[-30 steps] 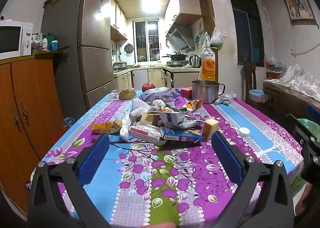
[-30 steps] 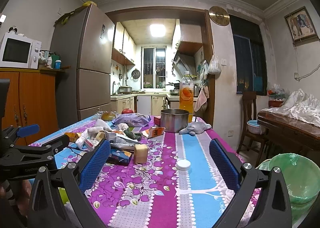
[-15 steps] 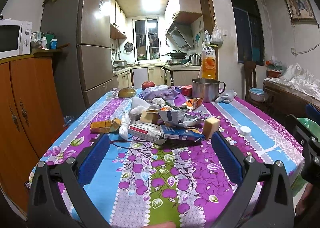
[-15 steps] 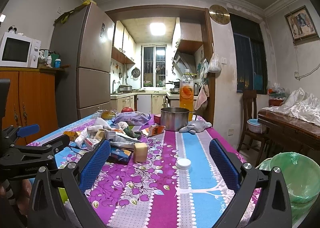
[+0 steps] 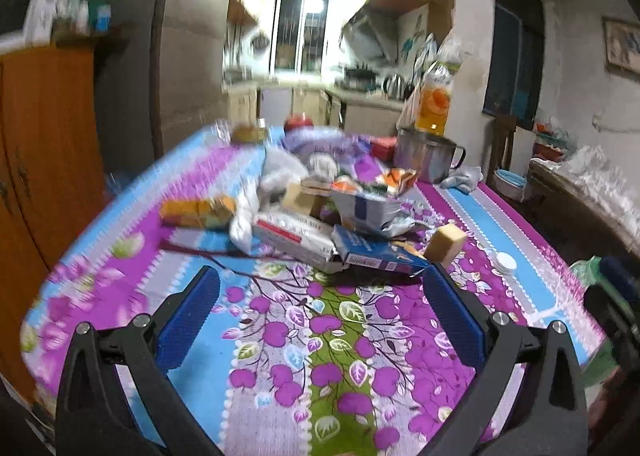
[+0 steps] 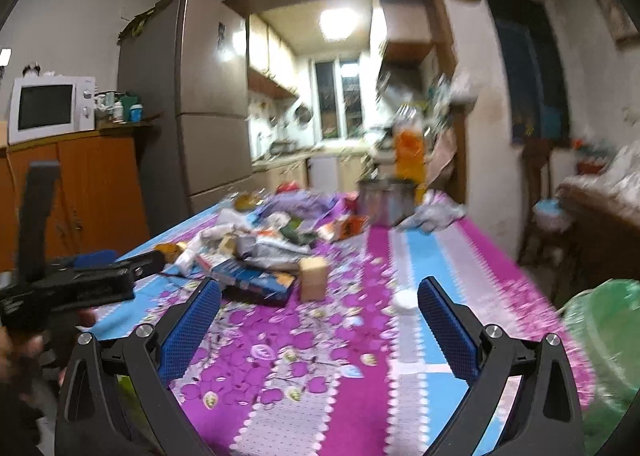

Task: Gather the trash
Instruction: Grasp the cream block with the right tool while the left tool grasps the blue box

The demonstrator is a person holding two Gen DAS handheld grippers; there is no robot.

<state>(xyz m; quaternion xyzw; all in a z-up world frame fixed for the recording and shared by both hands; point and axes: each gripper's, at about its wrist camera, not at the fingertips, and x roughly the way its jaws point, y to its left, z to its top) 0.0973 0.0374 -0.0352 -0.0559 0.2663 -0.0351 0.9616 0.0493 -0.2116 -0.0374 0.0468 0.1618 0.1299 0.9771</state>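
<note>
A pile of trash lies mid-table: a blue carton (image 5: 376,254), a white and red box (image 5: 294,238), a crumpled foil wrapper (image 5: 368,207), white plastic (image 5: 248,207), an orange packet (image 5: 196,209), a tan block (image 5: 444,244) and a white cap (image 5: 506,262). My left gripper (image 5: 320,320) is open and empty, just short of the blue carton. My right gripper (image 6: 320,320) is open and empty above the cloth; the blue carton (image 6: 256,282), tan block (image 6: 313,282) and cap (image 6: 404,300) lie just ahead. A green-lined bin (image 6: 604,336) is at the right.
A steel pot (image 5: 426,153), an orange drink bottle (image 5: 434,103), a grey glove (image 5: 462,177) and an apple (image 5: 298,121) stand at the table's far end. A wooden cabinet (image 5: 40,143) and fridge (image 6: 200,107) are on the left. The left gripper (image 6: 84,284) shows in the right wrist view.
Both grippers have moved forward and tilted down toward the trash pile, which looks nearer and larger. Both views are blurred by motion. Both grippers stay open.
</note>
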